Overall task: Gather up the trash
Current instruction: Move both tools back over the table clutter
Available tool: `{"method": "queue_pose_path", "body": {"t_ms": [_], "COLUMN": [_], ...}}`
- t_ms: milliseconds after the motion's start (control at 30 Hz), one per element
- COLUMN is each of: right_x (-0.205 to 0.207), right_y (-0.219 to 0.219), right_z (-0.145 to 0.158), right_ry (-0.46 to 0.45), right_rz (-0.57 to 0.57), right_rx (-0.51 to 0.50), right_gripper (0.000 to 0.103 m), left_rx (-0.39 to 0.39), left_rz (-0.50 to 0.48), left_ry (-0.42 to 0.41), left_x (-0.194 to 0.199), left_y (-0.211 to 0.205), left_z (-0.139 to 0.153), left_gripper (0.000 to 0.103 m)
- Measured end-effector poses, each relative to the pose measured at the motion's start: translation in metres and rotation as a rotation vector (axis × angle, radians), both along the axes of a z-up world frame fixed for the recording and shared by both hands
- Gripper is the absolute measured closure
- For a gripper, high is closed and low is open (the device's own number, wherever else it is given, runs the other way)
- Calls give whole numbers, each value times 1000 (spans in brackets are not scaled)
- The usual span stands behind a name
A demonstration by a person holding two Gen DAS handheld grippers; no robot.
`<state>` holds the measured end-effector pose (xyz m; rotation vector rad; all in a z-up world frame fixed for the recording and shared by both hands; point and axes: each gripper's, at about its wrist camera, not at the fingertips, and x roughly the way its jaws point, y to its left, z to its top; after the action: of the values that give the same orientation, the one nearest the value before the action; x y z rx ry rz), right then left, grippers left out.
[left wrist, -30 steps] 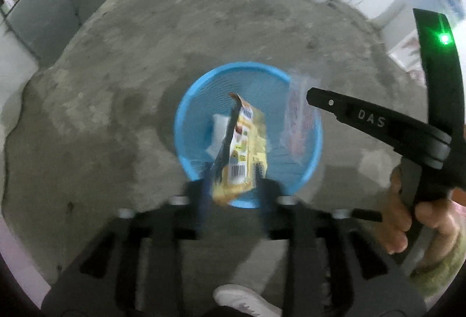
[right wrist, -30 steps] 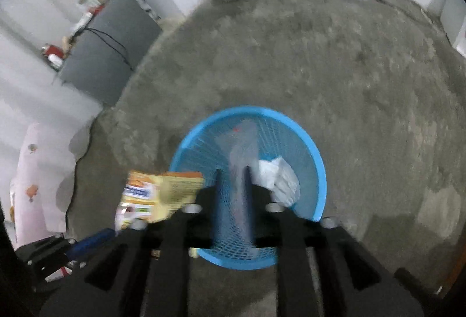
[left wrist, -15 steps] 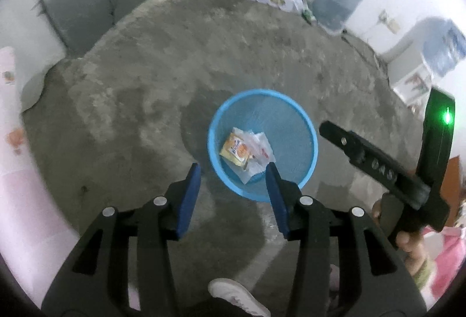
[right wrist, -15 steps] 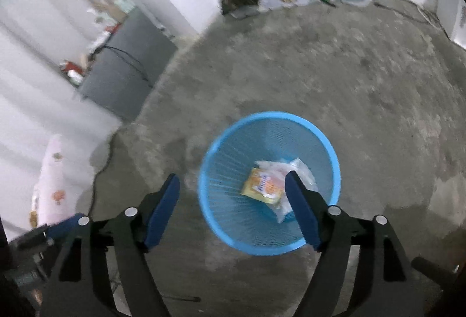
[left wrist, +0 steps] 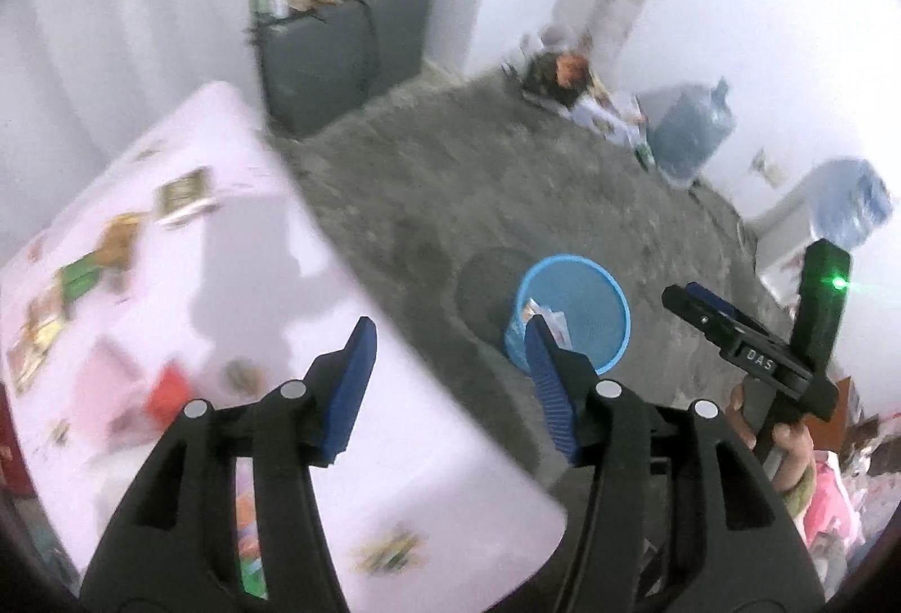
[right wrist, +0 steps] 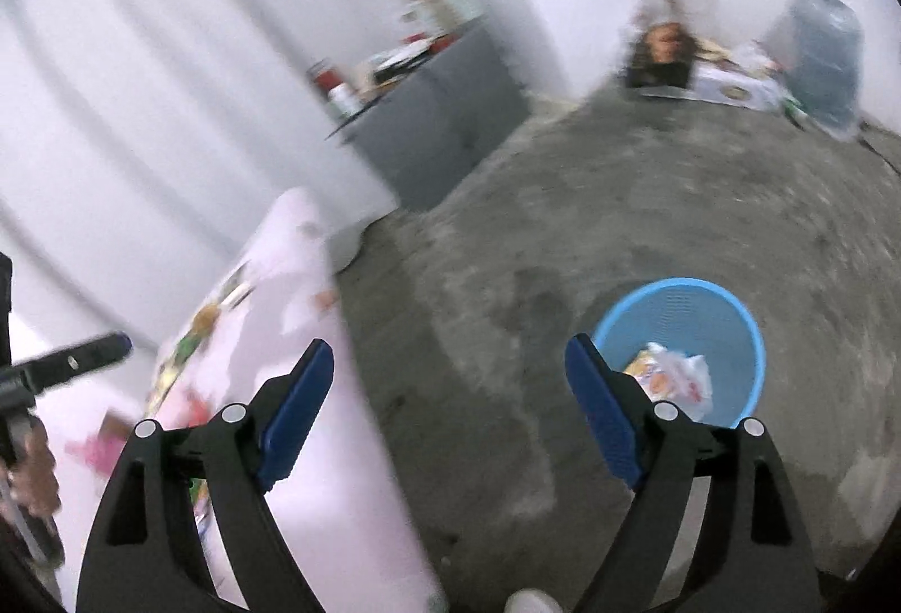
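**Wrappers in the basket, both tongs empty**

A single blue mesh basket (right wrist: 684,325) stands on the bare concrete floor (right wrist: 619,196), with a yellow snack packet (right wrist: 647,369) and a crumpled clear wrapper (right wrist: 684,376) lying together at its bottom. Above and to one side, the right gripper (right wrist: 450,385) points down at a slant, its two blue pads spread wide with nothing between them; its jaws have just been opening. The left gripper (left wrist: 445,376) hangs over the corner of a pink-covered table (left wrist: 394,444), also tilted downward, its jaws moderately apart, empty and likewise just opening. In the left wrist view a hand (left wrist: 788,444) grips the right tool's handle. More litter (left wrist: 180,199) lies scattered on the pink cloth, too blurred to count. Two large water bottles (left wrist: 692,134) stand by the far wall, near a grey cabinet (left wrist: 338,55).
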<state>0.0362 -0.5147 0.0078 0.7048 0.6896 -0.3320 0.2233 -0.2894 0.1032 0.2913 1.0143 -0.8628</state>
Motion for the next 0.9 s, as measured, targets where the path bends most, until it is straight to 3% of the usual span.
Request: {"method": "queue_pose_path", "body": {"t_ms": [233,400,533,700,833,900], "right_x": [48,94,130,163,195,210], "right_y": [80,147,202,244,265,272], "right_z": [53,68,64,47,35,29], "right_ry": [-46,-44,-4,75,146,190], "right_rz": [259,454,564,609,602,602], "right_rx": [1,58,92,135,145,148], "right_gripper": [21,21,21,21,21,28], "left_rx": [-126,-166,-171,-179,-188,-177], "left_rz": [212,335,352,326,293,271], "left_ry": [-57,8,106,201,294,310], "left_x": [16,34,46,56,72,78], "left_y": [161,253,282,293,282,276], "left_z": [59,47,16,-22,-53,-65], "left_gripper": [46,46,47,48,59,63]}}
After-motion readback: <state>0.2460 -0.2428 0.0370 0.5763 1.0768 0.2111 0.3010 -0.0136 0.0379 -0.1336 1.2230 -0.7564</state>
